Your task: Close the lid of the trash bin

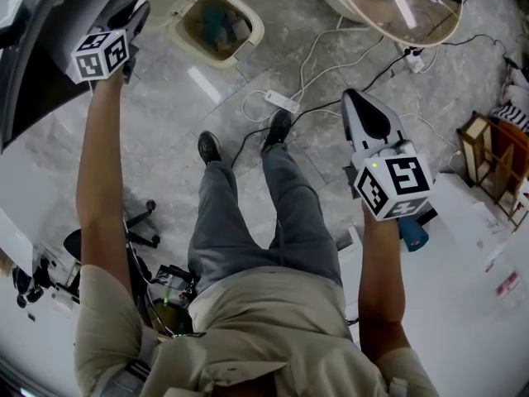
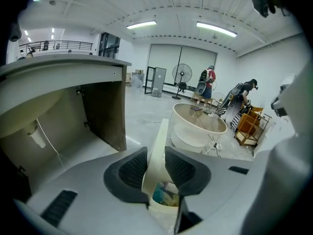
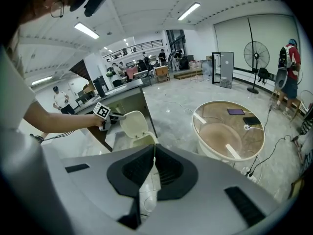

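Standing upright, the lid (image 2: pixel 157 131) of the trash bin (image 1: pixel 258 31) passes between the parted pads of the left claw (image 2: pixel 156 154), as only the left gripper view tells. The head view shows the bin open on the floor (image 1: pixel 165 164). The right claw (image 3: pixel 153 163) is closed and empty.

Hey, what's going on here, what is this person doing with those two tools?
A person stands by an open trash bin. The left gripper has the upright lid between its parted jaws, apparently not clamped. The right gripper hangs off to the side, shut and empty. The lid is not yet closed.
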`<state>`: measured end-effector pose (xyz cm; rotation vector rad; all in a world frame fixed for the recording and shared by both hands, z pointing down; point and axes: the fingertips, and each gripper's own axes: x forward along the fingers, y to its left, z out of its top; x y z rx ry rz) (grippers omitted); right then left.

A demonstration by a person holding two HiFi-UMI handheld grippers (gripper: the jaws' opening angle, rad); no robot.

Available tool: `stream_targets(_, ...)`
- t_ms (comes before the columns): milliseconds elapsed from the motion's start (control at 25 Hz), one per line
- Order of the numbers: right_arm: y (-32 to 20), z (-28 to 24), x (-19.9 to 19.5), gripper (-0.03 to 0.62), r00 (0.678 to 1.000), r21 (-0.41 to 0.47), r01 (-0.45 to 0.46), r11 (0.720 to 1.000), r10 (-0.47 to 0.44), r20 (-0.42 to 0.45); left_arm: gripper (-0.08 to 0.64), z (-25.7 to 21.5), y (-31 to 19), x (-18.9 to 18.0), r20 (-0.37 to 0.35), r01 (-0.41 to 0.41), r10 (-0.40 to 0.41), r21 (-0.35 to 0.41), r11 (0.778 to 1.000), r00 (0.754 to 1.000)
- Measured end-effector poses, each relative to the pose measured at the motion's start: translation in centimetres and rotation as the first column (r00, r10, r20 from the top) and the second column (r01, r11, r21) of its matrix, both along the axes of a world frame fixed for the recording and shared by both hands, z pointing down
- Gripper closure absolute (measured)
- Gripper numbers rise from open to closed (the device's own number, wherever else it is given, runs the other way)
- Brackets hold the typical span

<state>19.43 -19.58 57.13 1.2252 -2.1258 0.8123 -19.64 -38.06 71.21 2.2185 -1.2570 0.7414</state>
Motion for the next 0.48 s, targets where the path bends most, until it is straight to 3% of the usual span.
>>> stream_targets(480, 0.0, 1.7, -0.5, 0.566, 1.0, -0.026, -0.004, 1.0, 0.004, 0.009, 0.422, 1.0, 4.2, 5.9, -0.071, -0.1, 0.099, -0.006, 0.995, 0.993)
